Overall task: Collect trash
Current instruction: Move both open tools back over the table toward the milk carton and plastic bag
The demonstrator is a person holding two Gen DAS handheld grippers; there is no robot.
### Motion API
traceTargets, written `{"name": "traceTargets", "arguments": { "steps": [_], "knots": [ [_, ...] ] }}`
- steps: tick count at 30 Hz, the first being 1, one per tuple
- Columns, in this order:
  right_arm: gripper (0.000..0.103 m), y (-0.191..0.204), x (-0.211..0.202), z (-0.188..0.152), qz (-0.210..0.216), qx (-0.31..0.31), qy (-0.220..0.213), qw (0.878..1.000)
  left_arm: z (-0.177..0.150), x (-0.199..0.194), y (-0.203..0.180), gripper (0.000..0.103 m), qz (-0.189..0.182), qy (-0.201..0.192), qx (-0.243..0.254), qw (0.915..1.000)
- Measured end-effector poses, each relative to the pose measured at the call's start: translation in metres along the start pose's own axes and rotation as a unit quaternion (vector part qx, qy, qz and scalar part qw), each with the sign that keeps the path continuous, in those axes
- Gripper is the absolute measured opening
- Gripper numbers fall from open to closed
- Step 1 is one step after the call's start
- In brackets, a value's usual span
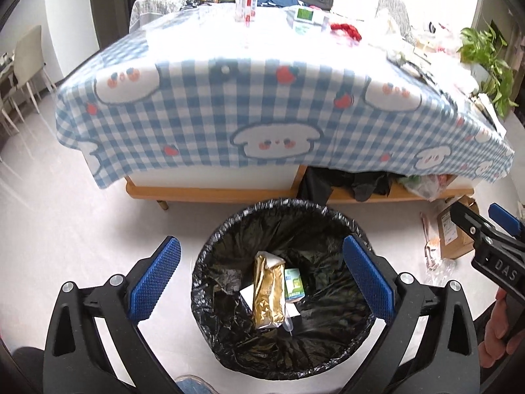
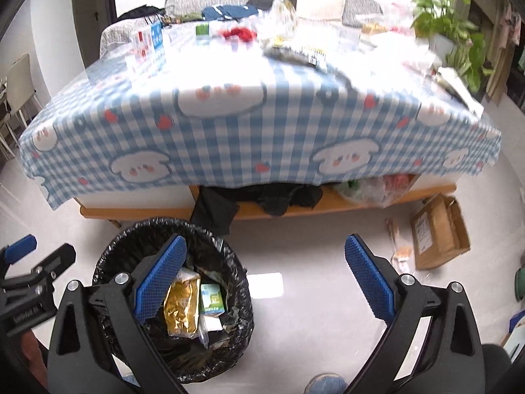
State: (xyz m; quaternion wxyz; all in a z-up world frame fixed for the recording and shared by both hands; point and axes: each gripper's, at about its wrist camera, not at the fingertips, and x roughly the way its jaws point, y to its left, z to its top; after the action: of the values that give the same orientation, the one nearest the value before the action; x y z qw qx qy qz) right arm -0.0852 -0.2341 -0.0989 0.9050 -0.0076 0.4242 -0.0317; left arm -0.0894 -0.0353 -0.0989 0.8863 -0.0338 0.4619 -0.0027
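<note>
While both grippers hang above the floor, the lined trash bin [image 1: 282,289] already holds part of the load — a gold foil packet [image 1: 267,290], a small green-and-white carton [image 1: 293,284] and some pale scraps lie in its black bag. The left gripper [image 1: 262,279] stands directly over the bin with its jaws spread wide and nothing between them; the right gripper [image 2: 265,279] is likewise released and empty, its left pad over the bin's rim. Much remains, by the look of it: the checked tabletop [image 2: 229,138] still carries boxes [image 1: 246,5], wrappers and a red item [image 1: 346,29], and a cardboard box [image 2: 438,231] with wrappers beside it lies on the floor — collection appears well short of finished.
</note>
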Motion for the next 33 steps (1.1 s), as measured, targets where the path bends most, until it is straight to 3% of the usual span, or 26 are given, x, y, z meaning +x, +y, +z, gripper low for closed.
{"name": "traceTargets", "arguments": {
  "steps": [22, 33],
  "knots": [
    [0.093, -0.013, -0.052, 0.080, 0.008, 0.028, -0.058, 0.998, 0.082, -0.043, 0.012, 0.097, 0.003, -0.046, -0.004, 0.9989],
    [0.093, -0.027, -0.035, 0.130, 0.006, 0.015, -0.078, 0.997, 0.123, -0.044, 0.010, 0.097, 0.006, -0.059, -0.003, 0.9982]
  ]
}}
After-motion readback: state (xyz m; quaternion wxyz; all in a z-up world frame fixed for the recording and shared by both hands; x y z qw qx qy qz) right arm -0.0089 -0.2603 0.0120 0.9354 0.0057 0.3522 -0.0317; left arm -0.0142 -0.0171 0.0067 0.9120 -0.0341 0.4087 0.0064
